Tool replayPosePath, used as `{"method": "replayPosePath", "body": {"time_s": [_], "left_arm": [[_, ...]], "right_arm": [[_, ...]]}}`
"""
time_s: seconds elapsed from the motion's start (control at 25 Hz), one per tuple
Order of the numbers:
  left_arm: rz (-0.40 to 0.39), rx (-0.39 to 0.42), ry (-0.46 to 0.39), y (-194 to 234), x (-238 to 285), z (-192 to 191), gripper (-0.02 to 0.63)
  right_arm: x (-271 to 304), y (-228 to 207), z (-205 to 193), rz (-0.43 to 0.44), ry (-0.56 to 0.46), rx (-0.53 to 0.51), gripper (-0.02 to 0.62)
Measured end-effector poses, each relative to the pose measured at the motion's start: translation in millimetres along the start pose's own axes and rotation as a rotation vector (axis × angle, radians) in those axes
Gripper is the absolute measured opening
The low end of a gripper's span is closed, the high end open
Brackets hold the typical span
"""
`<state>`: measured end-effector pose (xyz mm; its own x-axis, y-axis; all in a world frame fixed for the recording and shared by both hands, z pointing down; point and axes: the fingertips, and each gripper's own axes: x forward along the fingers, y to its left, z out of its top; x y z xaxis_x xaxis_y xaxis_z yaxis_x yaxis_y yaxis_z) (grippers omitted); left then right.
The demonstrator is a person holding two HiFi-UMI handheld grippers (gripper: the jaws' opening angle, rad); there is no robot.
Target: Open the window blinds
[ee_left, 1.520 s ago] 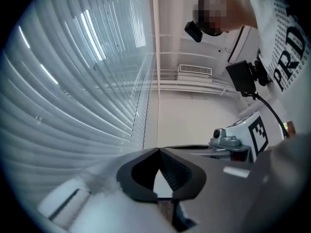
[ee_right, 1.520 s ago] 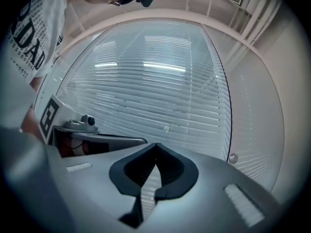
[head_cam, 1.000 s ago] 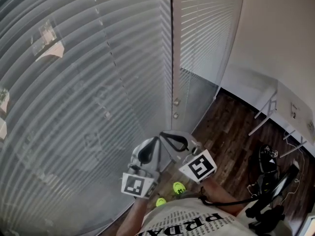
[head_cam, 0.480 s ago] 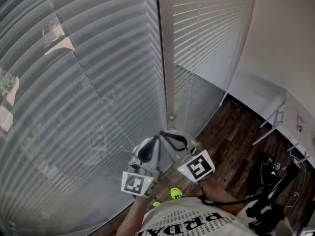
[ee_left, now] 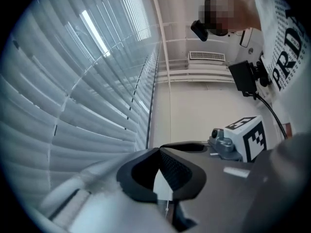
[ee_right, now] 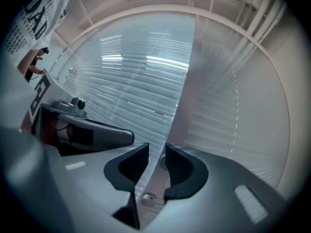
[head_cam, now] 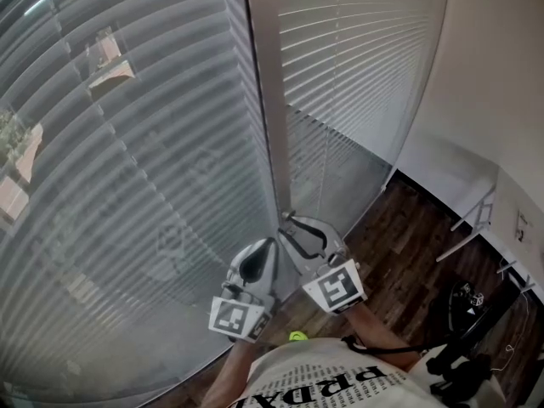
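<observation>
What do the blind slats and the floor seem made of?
Blind slats: likely painted metal or plastic, pale and smooth, with a soft sheen on thin curved strips. Floor: dark wood or wood-look laminate, shown by plank seams and grain; which of the two is unclear.

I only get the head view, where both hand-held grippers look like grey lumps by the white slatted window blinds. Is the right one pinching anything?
Observer: No. The right hand-held gripper has just been opening its jaws; a small round grey knob shows between them, untouched.
Visitor: And the left one?
Observer: The left hand-held gripper has its jaws closed together, tips touching.
Visitor: Anything overhead?
Observer: A white slotted vent sits high on the cream wall.
</observation>
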<state>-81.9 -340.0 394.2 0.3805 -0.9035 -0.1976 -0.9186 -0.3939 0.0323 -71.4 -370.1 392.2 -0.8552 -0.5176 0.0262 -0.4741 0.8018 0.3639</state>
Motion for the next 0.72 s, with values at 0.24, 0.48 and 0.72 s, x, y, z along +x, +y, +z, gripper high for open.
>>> {"method": "replayPosePath", "body": {"time_s": [0.24,0.48,0.72], "left_arm": [[0.020,-0.023,0.020,6.0,5.9,-6.3,-0.009],[0.024,-0.007,0.025,2.7,4.4,-3.8,-0.009],[0.005,0.002,0.037,1.9,2.0,-6.0,-0.009]], "right_arm": [[8.9,-17.7,-11.6,-0.025,0.055,-0.059,0.123],[13.9,-15.4,-15.7,-0.013,0.067,-0.102,0.126],[22.8,-16.1,-24.6,0.008,0.115,-0.175,0.123]]}}
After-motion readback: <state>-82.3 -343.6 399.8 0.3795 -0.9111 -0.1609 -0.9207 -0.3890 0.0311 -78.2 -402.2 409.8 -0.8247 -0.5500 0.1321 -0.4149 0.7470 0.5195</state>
